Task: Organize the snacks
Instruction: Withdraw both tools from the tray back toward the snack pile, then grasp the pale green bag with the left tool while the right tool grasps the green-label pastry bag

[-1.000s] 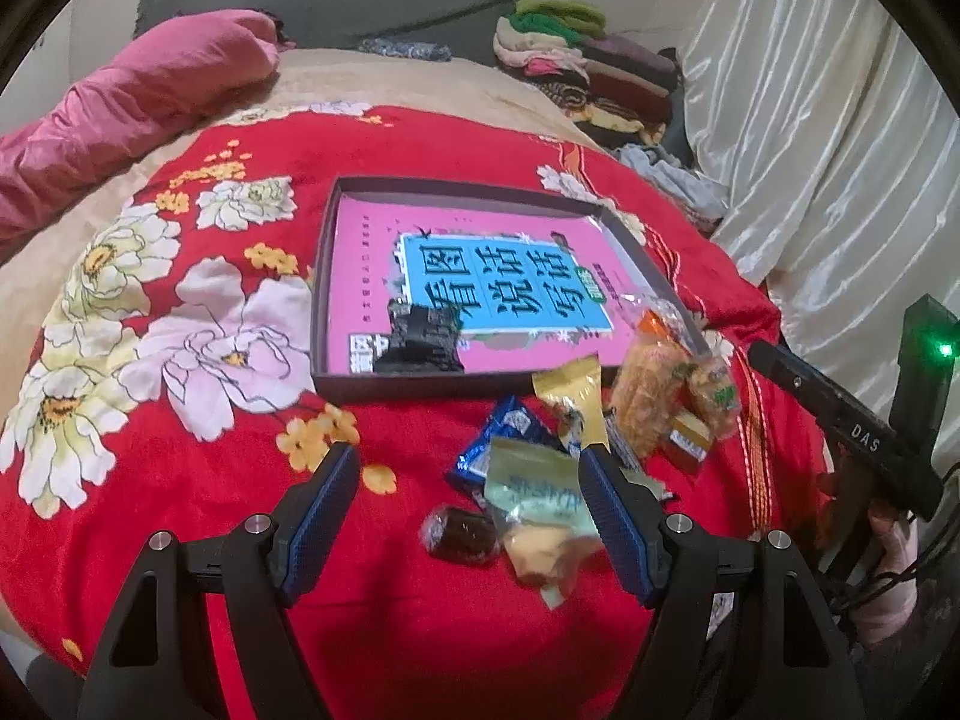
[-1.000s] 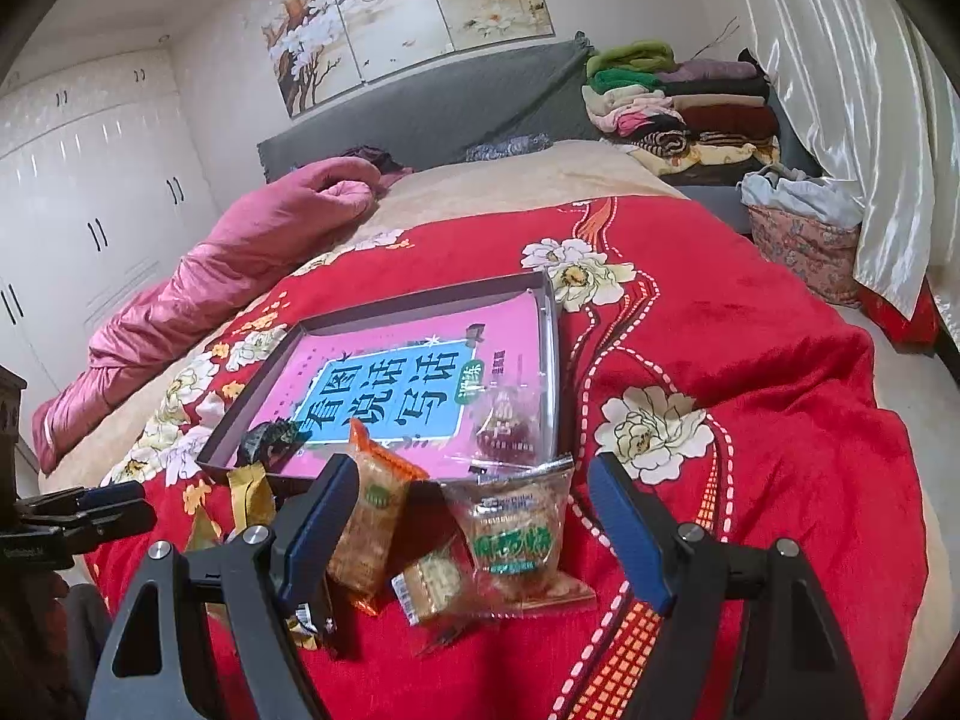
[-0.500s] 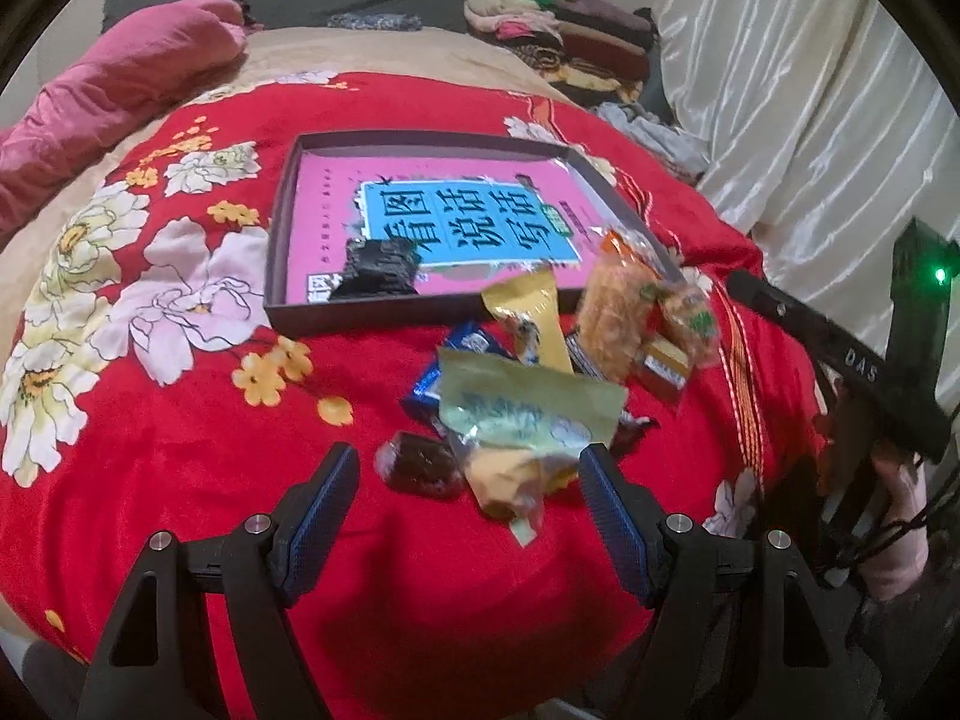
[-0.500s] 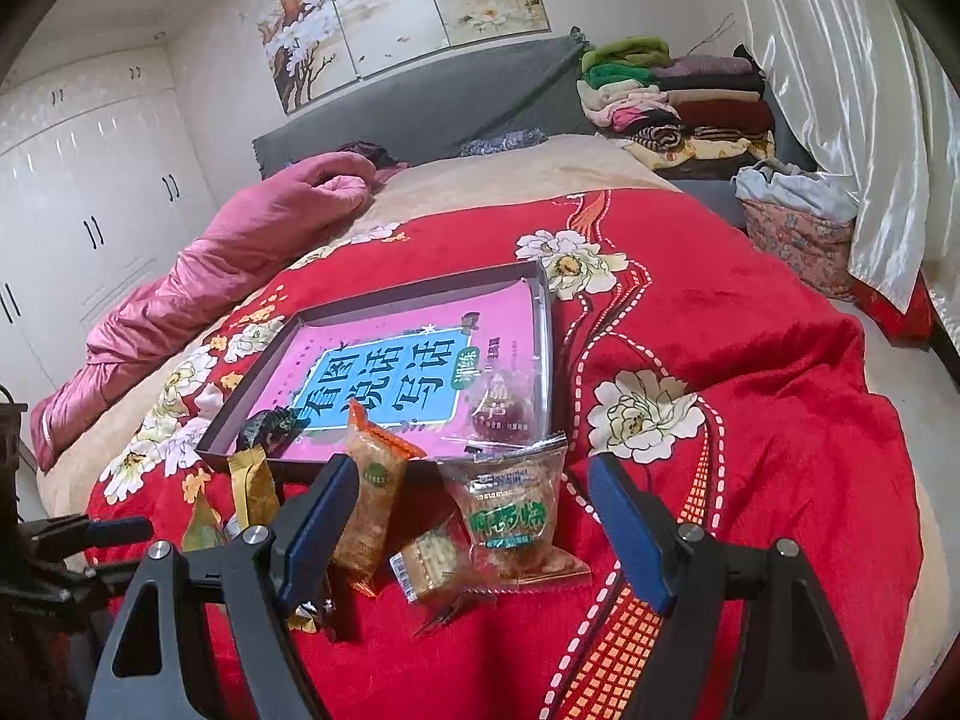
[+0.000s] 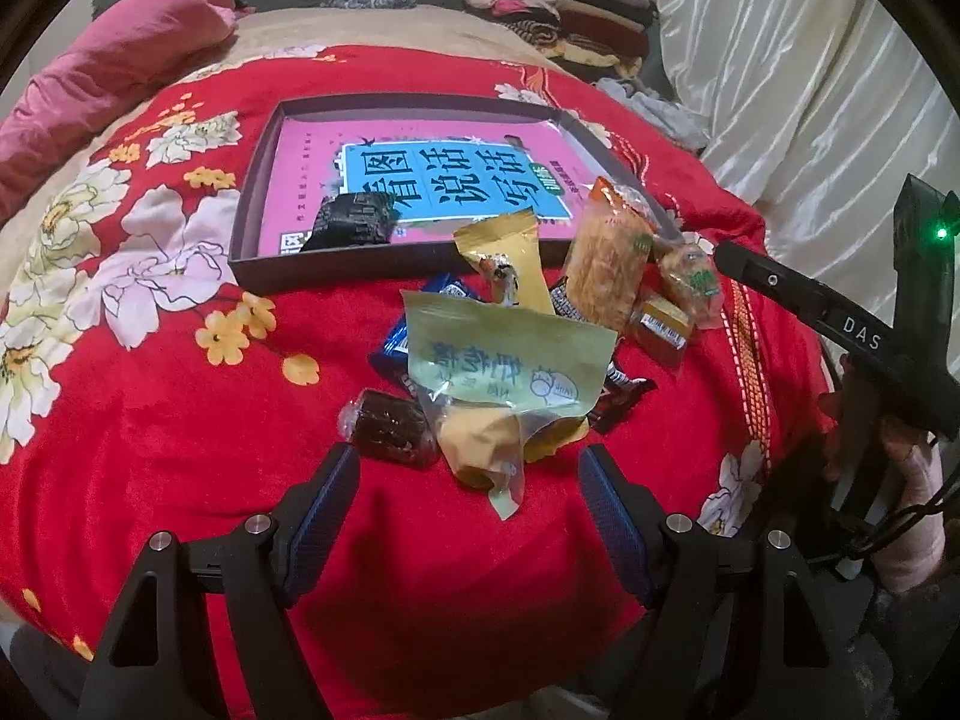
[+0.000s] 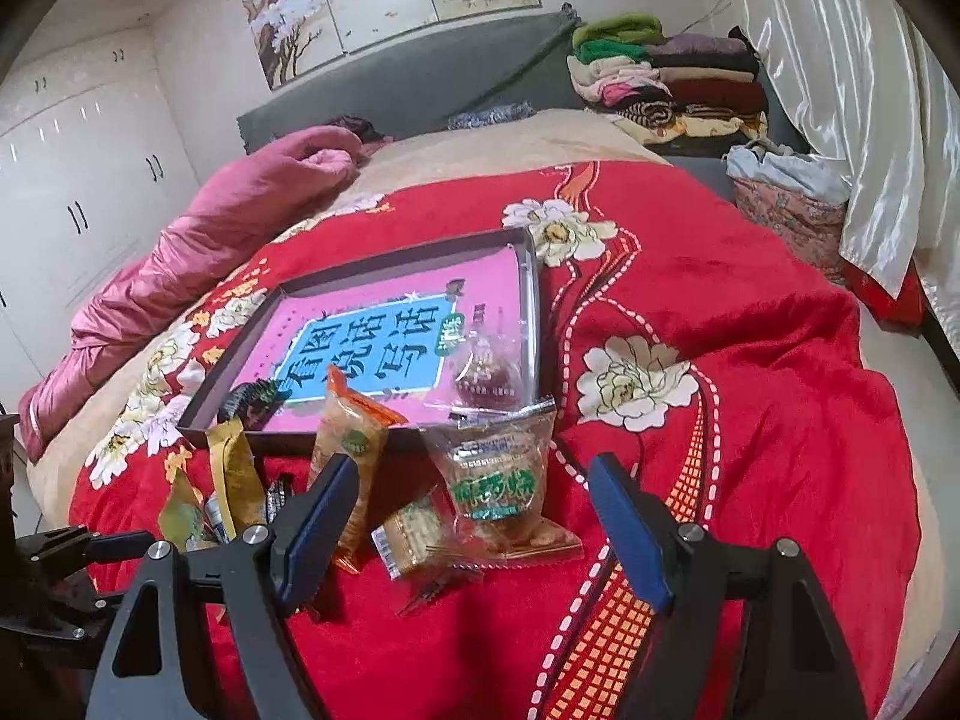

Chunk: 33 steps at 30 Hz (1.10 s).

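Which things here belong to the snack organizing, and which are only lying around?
For the job:
- shallow box on the bed
- black packet already inside it
- pale green packet
- dark brown sweet
- orange packet
- clear packet with green print

Just lying about:
- folded clothes
- pink quilt
- red floral blanket

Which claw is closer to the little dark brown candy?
Left. The left claw hangs just before the dark brown candy; the right claw is beyond the pile's other side.
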{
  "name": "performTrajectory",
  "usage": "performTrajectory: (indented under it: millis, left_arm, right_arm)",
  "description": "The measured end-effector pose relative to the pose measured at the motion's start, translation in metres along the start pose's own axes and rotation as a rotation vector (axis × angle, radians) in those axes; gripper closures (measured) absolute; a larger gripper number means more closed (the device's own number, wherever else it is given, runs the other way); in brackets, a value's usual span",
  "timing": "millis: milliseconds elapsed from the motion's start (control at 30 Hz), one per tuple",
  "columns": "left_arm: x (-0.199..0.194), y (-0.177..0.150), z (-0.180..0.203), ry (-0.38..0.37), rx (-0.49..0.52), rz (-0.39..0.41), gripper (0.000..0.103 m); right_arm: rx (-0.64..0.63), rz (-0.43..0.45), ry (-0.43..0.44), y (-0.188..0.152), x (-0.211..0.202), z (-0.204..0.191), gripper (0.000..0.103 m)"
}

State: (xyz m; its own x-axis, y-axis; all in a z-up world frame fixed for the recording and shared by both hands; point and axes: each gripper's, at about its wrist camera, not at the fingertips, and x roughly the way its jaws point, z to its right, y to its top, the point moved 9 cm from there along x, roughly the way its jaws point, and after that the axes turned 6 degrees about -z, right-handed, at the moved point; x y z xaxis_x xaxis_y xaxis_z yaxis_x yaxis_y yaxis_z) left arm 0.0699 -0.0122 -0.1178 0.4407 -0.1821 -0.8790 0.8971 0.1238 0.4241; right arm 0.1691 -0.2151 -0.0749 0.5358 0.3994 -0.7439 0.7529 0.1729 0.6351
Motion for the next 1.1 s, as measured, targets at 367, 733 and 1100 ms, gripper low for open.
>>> performTrajectory:
  millis: [367, 733, 1100]
  left_arm:
    - [0.010, 0.002, 0.005, -0.021, -0.021, -0.008, 0.028]
    - [0.021, 0.004, 0.010, -0.040, -0.035, -0.023, 0.035]
    - [0.026, 0.009, 0.008, -0.041, -0.053, -0.026, 0.055]
  right_arm:
    - [0.044, -0.082, -0.040, -0.007, 0.020, 0.014, 0.024]
    - [0.015, -0.149, -0.048, -0.010, 0.049, 0.013, 0.026]
    - [-0.016, -0.159, -0.012, -0.008, 0.063, 0.007, 0.058]
